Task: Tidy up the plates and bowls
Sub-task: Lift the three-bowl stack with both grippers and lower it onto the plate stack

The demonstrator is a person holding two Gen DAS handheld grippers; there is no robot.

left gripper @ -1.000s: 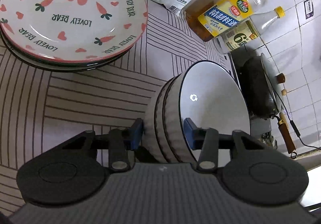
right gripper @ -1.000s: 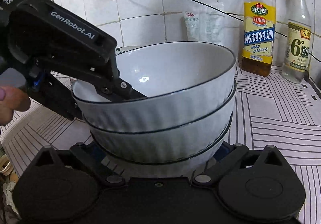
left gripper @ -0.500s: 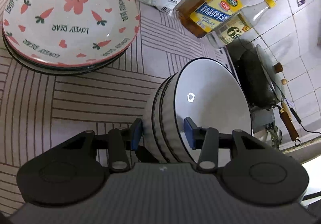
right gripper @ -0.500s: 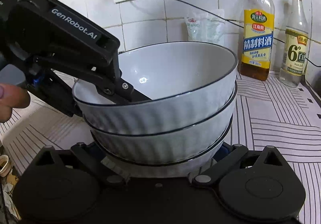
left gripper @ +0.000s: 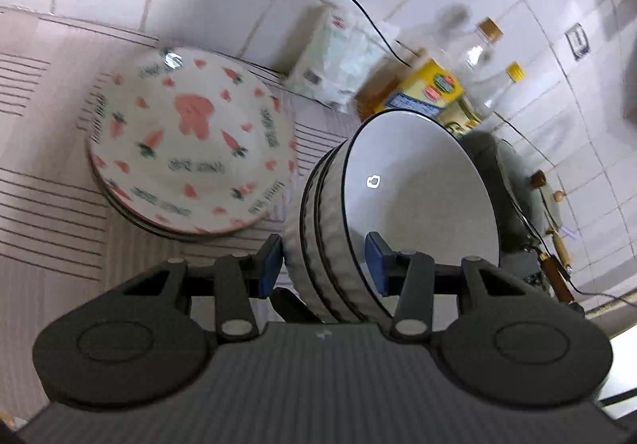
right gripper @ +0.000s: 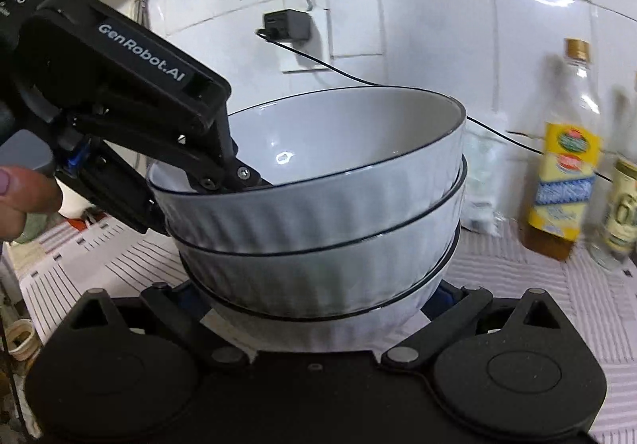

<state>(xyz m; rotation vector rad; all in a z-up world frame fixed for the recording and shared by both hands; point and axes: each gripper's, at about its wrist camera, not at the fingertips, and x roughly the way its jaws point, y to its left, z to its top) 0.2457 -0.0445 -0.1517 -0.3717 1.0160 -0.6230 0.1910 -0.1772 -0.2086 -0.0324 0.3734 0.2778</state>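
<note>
Both fisheye views are evenly and fairly brightly lit from above. In the right wrist view, lamp glare streaks the tiled wall [right gripper: 438, 6], and a small bright reflection sits inside the top bowl [right gripper: 318, 133]. Straight tile lines bow strongly toward the edges. Motion blur smears the carrot-print plate [left gripper: 191, 141] and the bottles [left gripper: 458, 85], which are sharper but ghosted in the right wrist view. A soft shadow lies under the plates.
</note>
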